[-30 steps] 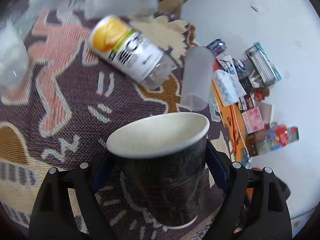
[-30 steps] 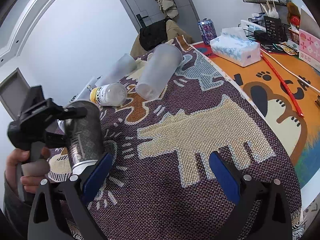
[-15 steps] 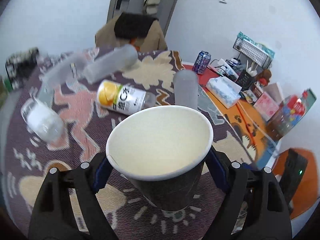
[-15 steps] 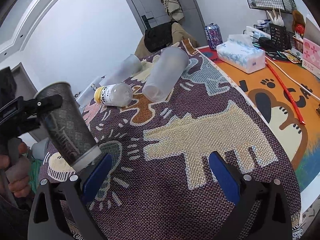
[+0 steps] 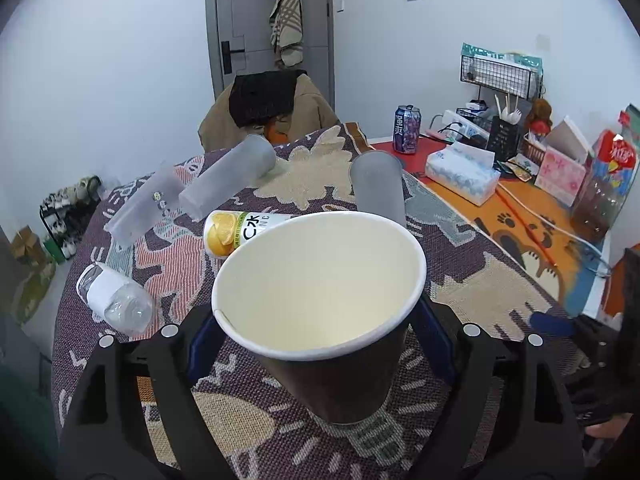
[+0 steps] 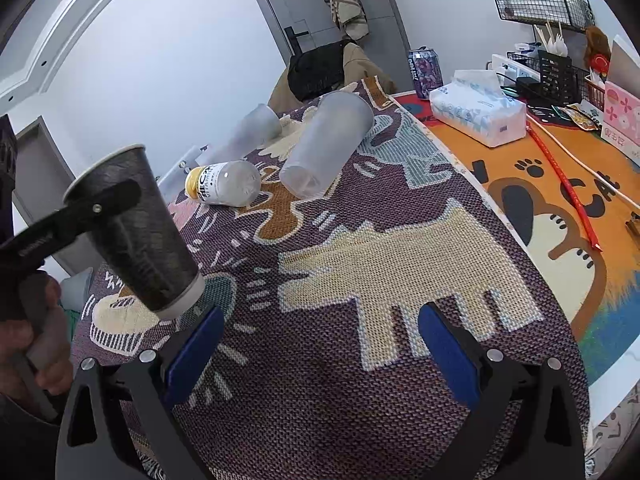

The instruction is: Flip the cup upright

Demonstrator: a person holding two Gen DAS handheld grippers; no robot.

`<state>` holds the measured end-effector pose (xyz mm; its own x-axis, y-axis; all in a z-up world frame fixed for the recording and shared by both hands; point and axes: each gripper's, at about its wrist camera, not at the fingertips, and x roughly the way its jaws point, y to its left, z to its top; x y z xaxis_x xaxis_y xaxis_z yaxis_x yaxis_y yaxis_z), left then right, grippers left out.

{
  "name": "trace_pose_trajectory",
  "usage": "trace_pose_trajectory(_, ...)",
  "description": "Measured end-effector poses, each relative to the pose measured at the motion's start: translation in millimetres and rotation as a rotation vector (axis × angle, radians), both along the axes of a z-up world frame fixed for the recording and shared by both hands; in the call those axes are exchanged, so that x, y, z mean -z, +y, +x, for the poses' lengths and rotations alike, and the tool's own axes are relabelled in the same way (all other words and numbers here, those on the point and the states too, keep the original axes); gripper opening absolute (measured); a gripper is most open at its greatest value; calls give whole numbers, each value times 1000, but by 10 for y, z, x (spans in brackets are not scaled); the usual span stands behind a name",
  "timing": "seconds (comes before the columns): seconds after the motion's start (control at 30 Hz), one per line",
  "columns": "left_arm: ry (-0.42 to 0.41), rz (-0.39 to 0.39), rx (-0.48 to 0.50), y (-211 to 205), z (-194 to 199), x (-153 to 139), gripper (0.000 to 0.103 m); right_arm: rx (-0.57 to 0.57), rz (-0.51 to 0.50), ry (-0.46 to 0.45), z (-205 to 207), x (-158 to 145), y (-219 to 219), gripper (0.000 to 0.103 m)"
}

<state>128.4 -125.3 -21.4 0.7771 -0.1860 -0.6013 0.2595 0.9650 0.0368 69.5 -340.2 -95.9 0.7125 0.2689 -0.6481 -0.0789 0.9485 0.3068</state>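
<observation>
The left claw [image 5: 320, 344] is gripping the dark paper cup [image 5: 320, 304] by its sides, holding it mouth-up and tilted, its base just above the woven cloth [image 6: 400, 240] covering the bench. Beyond it, a small water bottle [image 5: 116, 304], two frosted tumblers and a lemon drink bottle [image 6: 224, 182] are lying on their sides. The right claw [image 6: 316, 352] is hanging open over the cloth, holding nothing.

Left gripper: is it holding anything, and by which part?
Yes: the left gripper clamps the dark paper cup by its side wall just below the rim, mouth up.
</observation>
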Motion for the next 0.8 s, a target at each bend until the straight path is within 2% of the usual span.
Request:
trace_pose_trajectory(0.17, -85, 46, -14, -101, -83, 129, 82, 22, -8, 9, -53, 20, -97, 95)
trace_pose_trajectory(0.27, -85, 39, -34, -69, -108, 241, 83, 30, -3, 13, -71, 44, -131, 95)
trace_pose_trajectory(0.33, -62, 13, -14, -45, -136, 240, 84, 26, -1, 14, -80, 56, -130, 95)
trace_pose_trajectory(0.37, -35, -9, 8, -27, -151, 230, 92, 23, 0, 15, -79, 60, -121, 95)
trace_pose_trajectory(0.43, -27, -34, 13, 14, -207, 179, 97, 16, 2, 15, -67, 61, -96, 95)
trace_pose_trajectory(0.53, -17, -59, 24, 46, -287, 130, 97, 1, 6, 8, -58, 39, -39, 95)
trace_pose_trajectory(0.8, -24, -62, 26, 129, -469, 38, 97, -36, 1, -24, -93, -73, 119, 95)
